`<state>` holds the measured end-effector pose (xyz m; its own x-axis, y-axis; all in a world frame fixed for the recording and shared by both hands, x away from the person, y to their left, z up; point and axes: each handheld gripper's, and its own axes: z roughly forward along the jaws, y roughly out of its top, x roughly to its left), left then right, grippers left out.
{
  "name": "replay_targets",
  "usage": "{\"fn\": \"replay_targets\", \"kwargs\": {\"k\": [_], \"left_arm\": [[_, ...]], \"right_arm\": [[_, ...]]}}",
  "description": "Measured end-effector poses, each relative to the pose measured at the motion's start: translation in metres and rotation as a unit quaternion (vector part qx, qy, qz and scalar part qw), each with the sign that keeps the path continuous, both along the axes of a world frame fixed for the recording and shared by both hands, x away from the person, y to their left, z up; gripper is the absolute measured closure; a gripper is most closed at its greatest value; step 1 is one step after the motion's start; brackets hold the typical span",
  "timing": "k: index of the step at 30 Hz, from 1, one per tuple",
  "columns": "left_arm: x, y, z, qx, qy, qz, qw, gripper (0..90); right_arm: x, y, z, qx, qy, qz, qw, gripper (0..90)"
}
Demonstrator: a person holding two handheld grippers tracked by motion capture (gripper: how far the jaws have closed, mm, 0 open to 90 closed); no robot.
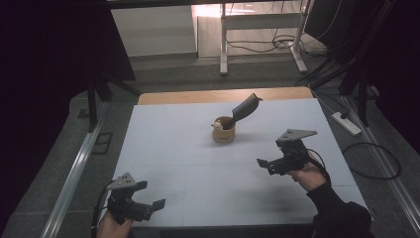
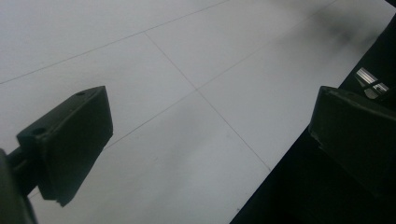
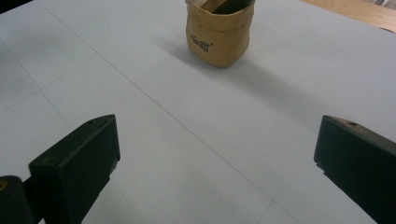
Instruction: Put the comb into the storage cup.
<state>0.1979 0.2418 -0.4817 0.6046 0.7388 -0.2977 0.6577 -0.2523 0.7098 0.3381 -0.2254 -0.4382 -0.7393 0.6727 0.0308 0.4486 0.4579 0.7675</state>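
A white table [image 1: 198,168] fills the middle of the high view, its top crossed by thin seams that split it into panels; a strip of bare wood [image 1: 223,95] shows along the far edge. The room is dim. Grey carpet surrounds the table, dark drapes hang at both sides, and the white legs of another desk [image 1: 224,44] stand in a lit patch beyond, with cables looped on the floor. A white power strip [image 1: 345,122] lies on the floor to the right.

On the table stands 1 tan pouch [image 1: 224,131], upright, in the far half near the centre, well apart from both grippers. It is soft-sided with a rolled rim and small dark print on its front (unreadable). 1 dark, flat tool [image 1: 245,108] leans out of it, tilting up and to the right, and something pale shows at the rim.

There are 2 grippers. The left gripper [image 1: 153,206] hovers at the near left corner, jaws spread wide over bare table. The right gripper [image 1: 265,164] sits at the right side, aimed toward the pouch, jaws likewise spread and gripping nothing.
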Motion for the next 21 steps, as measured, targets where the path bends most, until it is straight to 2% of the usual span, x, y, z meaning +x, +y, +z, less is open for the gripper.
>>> {"fn": "replay_targets", "kwargs": {"k": [21], "left_arm": [[0.0,0.0,0.0,0.0,0.0,0.0,1.0,0.3]], "right_arm": [[-0.017,-0.027,-0.004,0.006,-0.001,-0.013,0.9999,0.0]]}}
